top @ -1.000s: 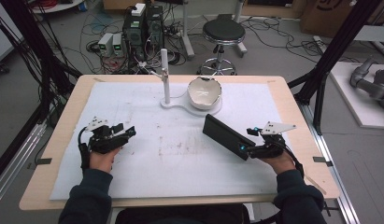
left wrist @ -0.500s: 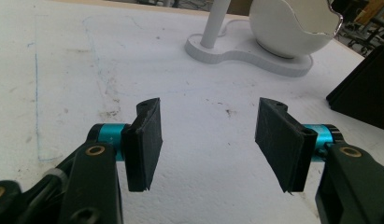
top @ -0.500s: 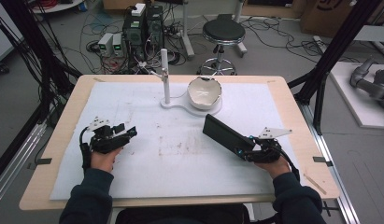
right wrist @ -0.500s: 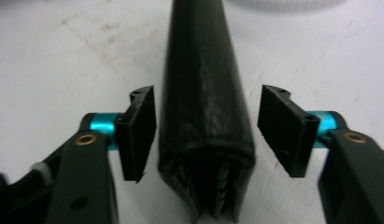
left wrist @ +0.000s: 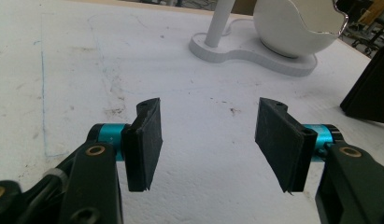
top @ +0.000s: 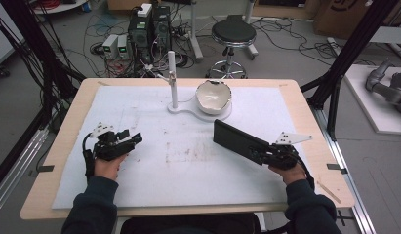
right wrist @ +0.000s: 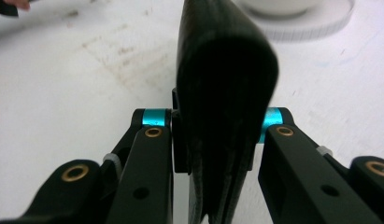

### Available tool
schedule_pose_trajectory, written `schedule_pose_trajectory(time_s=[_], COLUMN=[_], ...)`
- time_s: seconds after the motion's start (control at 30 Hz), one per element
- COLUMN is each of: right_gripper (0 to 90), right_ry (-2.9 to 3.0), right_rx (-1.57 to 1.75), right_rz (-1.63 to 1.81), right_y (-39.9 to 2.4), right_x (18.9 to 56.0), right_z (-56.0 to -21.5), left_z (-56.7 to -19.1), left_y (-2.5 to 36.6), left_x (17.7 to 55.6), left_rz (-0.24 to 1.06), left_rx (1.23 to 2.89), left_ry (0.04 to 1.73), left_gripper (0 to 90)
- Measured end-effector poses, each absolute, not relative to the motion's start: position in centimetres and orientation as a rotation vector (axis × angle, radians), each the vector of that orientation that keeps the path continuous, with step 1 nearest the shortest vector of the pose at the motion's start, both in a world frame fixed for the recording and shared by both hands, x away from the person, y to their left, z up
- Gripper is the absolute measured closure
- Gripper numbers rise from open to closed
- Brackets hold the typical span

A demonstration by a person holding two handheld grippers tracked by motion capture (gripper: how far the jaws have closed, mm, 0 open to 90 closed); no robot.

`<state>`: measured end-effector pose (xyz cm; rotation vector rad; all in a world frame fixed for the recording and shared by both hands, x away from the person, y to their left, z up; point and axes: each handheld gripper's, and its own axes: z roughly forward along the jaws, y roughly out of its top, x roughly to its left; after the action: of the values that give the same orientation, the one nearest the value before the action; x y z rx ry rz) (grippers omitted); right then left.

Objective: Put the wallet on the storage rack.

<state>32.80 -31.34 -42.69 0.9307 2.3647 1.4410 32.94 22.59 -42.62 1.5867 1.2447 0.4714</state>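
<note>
The table [top: 305,105] carries a white mat [top: 154,122] with faint scuffs near its middle. At the mat's far side stands a white stand [top: 188,108]: a flat base with 1 upright post and 1 white bowl [top: 213,96] seated on it. In the left gripper view the same stand [left wrist: 255,51] and bowl [left wrist: 297,23] sit beyond the jaws.

A black case [top: 239,141], long and flat, lies on the right half of the mat, pointing from the right gripper toward the stand, well apart from the base. In the right gripper view the case [right wrist: 224,93] stands on edge between the 2 jaws, its rounded end toward the camera.

The right gripper [top: 266,152] has just been closing, and its pads now press both sides of the case, so it grasps the case at the near end.

The left gripper [top: 134,139] rests on the left half of the mat, well apart from the case. Its jaws stand wide apart with bare mat between the pads [left wrist: 147,135], released.
</note>
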Motion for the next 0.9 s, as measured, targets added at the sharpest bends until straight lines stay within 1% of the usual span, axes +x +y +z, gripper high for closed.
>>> schedule_pose_trajectory(time_s=[0.27,0.5,0.63,0.7,0.73,0.8,0.87,0.9], right_gripper=[75.0,75.7,75.6,75.6,75.6,75.6,75.5,75.5], right_ry=[2.275,2.303,2.333,2.320,2.301,2.295,2.279,2.279], right_rx=[0.910,0.927,1.028,1.001,0.988,0.981,0.955,0.955], right_rz=[1.514,1.486,1.504,1.502,1.494,1.488,1.433,1.433], right_y=[-31.8,-31.5,-31.5,-31.4,-31.2,-31.2,-30.6,-30.6], right_x=[32.5,32.8,33.4,33.9,34.4,34.6,35.4,35.4], right_z=[-41.1,-40.2,-38.2,-37.0,-35.6,-35.1,-32.7,-32.7], left_z=[-42.6,-42.6,-42.6,-42.6,-42.6,-42.6,-42.5,-42.5], left_y=[22.5,22.6,22.6,22.5,22.5,22.5,22.6,22.6], left_x=[33.0,33.0,33.0,33.0,33.0,33.0,33.1,33.1], left_rz=[0.475,0.474,0.474,0.477,0.477,0.477,0.477,0.475], left_rx=[1.589,1.588,1.587,1.589,1.589,1.589,1.586,1.585], left_ry=[1.241,1.243,1.244,1.242,1.241,1.237,1.238,1.237], left_gripper=[41.1,41.3,41.4,41.3,41.4,41.4,41.4,41.4])
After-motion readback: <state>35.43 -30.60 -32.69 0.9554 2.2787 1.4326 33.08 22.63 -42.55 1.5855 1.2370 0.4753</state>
